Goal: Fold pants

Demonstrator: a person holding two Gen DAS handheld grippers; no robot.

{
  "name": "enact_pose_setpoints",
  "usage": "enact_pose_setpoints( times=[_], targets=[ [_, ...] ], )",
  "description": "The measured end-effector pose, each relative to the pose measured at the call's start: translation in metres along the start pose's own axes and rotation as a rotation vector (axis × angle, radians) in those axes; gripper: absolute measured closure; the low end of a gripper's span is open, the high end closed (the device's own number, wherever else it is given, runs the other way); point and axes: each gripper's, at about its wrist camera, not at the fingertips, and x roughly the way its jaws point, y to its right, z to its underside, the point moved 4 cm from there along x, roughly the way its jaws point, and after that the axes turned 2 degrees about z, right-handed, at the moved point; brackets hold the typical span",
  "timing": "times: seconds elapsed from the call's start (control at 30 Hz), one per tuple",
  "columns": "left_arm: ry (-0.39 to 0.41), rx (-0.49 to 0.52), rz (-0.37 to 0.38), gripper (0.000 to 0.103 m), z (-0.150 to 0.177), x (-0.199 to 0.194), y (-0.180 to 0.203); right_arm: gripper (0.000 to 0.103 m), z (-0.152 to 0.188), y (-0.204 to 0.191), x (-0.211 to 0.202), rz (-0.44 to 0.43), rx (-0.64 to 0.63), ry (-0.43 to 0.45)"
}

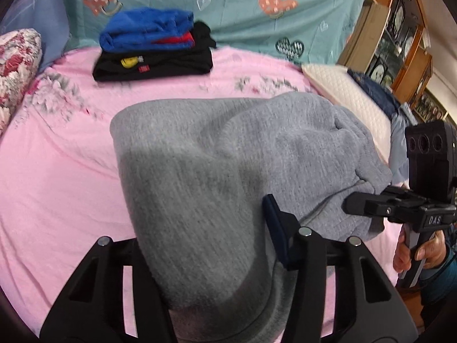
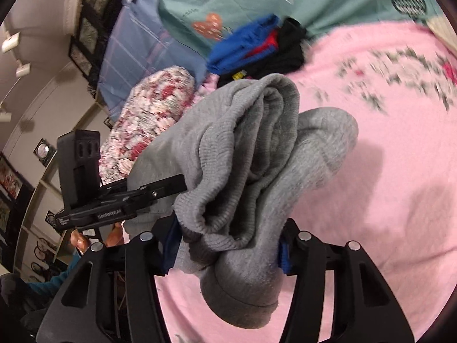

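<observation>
Grey sweatpants (image 1: 228, 154) hang folded in a thick bundle above the pink bed sheet (image 1: 57, 171). My left gripper (image 1: 205, 243) is shut on their near end; cloth covers its left finger. At the right of this view my right gripper (image 1: 354, 207), held by a hand (image 1: 428, 251), pinches the far edge of the pants. In the right wrist view the pants (image 2: 257, 148) bunch in ribbed folds between the fingers of my right gripper (image 2: 228, 237), which is shut on them. My left gripper (image 2: 177, 184) bites into the same bundle from the left.
A stack of folded blue and black clothes (image 1: 154, 48) lies at the back of the bed. A floral pillow (image 1: 17, 65) lies at the left, a white quilted pillow (image 1: 351, 100) at the right. Behind are a teal duvet (image 1: 228, 0) and wooden shelves (image 1: 400, 43).
</observation>
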Motion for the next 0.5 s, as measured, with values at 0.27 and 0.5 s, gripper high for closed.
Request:
enact_pose_setpoints(
  times=[0.27,0.5],
  targets=[
    [0.325,0.062,-0.093,0.054,-0.135,-0.126,-0.005,0.048,-0.144,-0.096,-0.037,-0.061,-0.241,0.221],
    [0.568,0.057,-0.185,0.054,-0.282,-0.176,-0.025,0.048,-0.281,-0.131,-0.026,-0.061,-0.348,0.412]
  ],
)
